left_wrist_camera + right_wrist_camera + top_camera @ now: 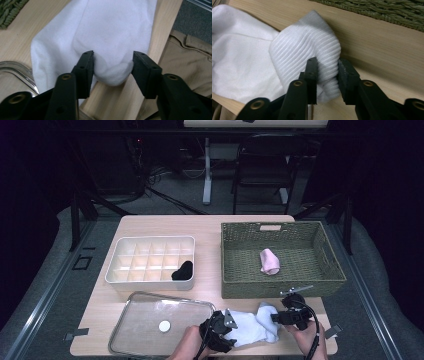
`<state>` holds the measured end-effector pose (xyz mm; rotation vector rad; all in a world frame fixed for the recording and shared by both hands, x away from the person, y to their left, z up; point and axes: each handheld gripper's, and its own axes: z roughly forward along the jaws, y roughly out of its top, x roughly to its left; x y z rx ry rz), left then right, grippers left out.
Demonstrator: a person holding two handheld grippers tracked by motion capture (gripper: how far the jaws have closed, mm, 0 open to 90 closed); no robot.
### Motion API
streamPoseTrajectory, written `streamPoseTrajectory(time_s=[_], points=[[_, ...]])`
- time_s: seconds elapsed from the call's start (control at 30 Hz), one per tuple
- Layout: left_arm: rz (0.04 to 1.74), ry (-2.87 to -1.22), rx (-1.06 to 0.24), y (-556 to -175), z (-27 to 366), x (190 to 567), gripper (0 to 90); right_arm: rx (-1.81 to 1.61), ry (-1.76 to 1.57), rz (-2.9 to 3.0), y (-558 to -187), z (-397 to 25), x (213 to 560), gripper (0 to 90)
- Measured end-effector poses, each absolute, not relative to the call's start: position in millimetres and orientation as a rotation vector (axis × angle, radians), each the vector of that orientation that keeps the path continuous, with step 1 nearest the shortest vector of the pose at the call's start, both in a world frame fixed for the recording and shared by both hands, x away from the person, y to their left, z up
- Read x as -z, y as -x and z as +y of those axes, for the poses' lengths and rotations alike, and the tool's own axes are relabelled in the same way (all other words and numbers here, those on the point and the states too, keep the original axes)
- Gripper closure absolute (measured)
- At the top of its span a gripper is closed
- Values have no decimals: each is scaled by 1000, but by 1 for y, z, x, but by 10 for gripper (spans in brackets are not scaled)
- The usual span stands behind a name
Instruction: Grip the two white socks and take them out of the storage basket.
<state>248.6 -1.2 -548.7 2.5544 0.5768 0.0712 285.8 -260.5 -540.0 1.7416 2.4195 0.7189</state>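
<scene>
A white sock (250,325) lies along the table's front edge, between my two grippers. My left gripper (229,324) holds its smooth toe end: in the left gripper view the jaws (113,66) press on both sides of the bunched toe of the sock (112,30). My right gripper (278,316) is at the other end. There the right gripper (327,67) pinches the ribbed cuff (304,45), which is folded over and lifted a little off the wood.
A green woven basket (280,227) with a rolled pink sock (270,261) stands just behind the grippers. A white divided box (150,241) holds a black sock (182,271). A clear lid (145,312) with a white knob (164,325) lies at front left.
</scene>
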Motion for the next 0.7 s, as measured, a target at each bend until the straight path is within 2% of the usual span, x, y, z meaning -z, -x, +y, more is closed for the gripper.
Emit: streamPoseTrajectory(time_s=[0.1, 0.27, 0.5, 0.63, 0.7], points=[[579, -2575, -64, -248, -3, 554, 647, -702, -1704, 2398, -283, -259, 534, 743], [589, -2576, -66, -249, -3, 556, 725, -703, -1646, 2287, -273, -261, 515, 732], [589, -2574, -59, -249, -3, 556, 753, -445, -1718, 2229, -275, -270, 523, 732], [581, -2569, -59, -248, -2, 556, 772, -432, -1759, 2242, -279, -276, 531, 722], [574, -2569, -72, -248, -2, 555, 783, -474, -1762, 2241, -279, -278, 529, 688]])
